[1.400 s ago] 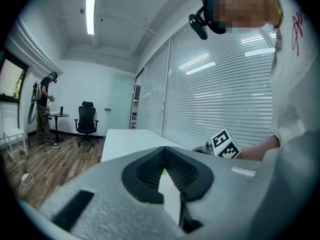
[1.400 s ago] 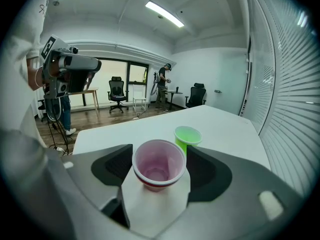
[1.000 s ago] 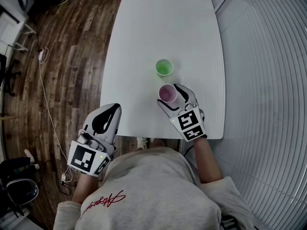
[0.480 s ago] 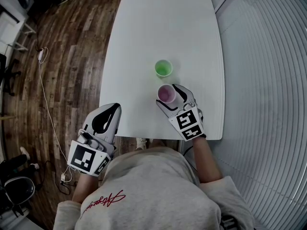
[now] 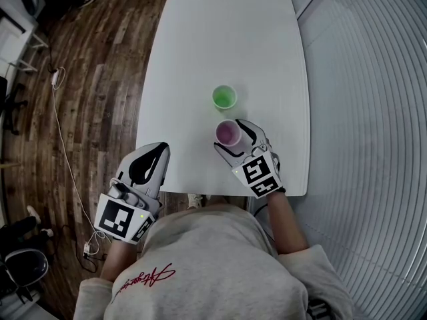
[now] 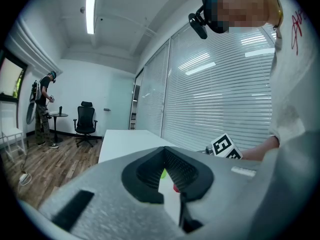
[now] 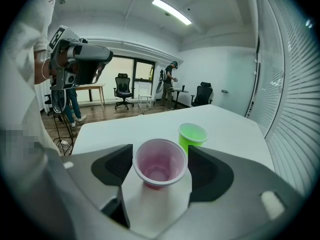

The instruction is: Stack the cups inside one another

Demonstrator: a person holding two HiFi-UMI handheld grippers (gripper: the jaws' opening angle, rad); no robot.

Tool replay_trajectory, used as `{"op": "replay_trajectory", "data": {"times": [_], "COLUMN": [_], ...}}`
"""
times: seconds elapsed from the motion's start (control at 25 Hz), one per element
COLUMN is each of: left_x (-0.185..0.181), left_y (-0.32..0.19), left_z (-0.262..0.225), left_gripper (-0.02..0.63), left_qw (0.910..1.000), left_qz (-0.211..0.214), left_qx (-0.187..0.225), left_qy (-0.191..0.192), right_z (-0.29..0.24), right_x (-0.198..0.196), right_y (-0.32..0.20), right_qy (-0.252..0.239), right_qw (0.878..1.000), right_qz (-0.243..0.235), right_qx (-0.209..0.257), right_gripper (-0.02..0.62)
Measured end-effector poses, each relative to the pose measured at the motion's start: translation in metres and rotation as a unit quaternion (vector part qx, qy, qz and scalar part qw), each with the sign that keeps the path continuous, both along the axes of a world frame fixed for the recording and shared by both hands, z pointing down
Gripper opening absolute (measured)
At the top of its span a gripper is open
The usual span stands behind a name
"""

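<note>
A pink cup (image 5: 229, 133) stands upright near the front of the white table (image 5: 220, 32). My right gripper (image 5: 231, 134) straddles it, and in the right gripper view both pads lie against the rim of the pink cup (image 7: 160, 164). Just beyond it stands a green cup (image 5: 224, 97), upright and apart from the pink one; it shows behind the right jaw as the green cup (image 7: 192, 133). My left gripper (image 5: 157, 149) hovers at the table's front left corner, its jaws together and nothing in them. The left gripper view shows the left gripper (image 6: 165, 151) pointing along the table.
The table's front edge (image 5: 227, 193) runs just under my hands. Wooden floor (image 5: 93, 79) with a white cable (image 5: 63, 132) lies to the left, slatted blinds (image 5: 373, 112) to the right. Office chairs and a standing person (image 7: 170, 84) are far across the room.
The head view has drifted a little, so both cups sit slightly lower and further left in the picture. Neither gripper has visibly moved relative to the cups.
</note>
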State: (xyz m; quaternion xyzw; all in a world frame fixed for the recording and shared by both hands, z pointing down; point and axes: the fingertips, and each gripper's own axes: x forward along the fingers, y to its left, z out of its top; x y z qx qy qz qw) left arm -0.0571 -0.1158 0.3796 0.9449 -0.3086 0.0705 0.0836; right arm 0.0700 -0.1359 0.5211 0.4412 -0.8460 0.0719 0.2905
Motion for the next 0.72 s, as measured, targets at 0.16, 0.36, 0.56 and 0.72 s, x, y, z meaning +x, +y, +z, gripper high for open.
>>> {"op": "replay_trajectory", "data": {"times": [0.16, 0.36, 0.56, 0.72], "left_x": [0.003, 0.010, 0.015, 0.016], "left_y": [-0.004, -0.010, -0.015, -0.020], "left_z": [-0.001, -0.001, -0.002, 0.000], "left_gripper": [-0.005, -0.005, -0.005, -0.005], "left_qw": [1.0000, 1.0000, 1.0000, 1.0000], "left_qz": [0.002, 0.006, 0.010, 0.006], "left_qx": [0.002, 0.000, -0.002, -0.001], "left_qy": [0.001, 0.000, 0.001, 0.002], "right_z": [-0.001, -0.003, -0.011, -0.019], "right_x": [-0.002, -0.004, -0.007, -0.003], "right_y": [-0.001, -0.003, -0.006, -0.011], "right_qy": [-0.008, -0.028, -0.049, -0.064], "right_qw": [1.000, 1.000, 0.999, 0.998], "right_qz": [-0.002, -0.007, -0.006, -0.001], "right_qx": [-0.001, -0.011, -0.007, 0.001], "right_gripper": [0.350, 0.371, 0.414, 0.434]}}
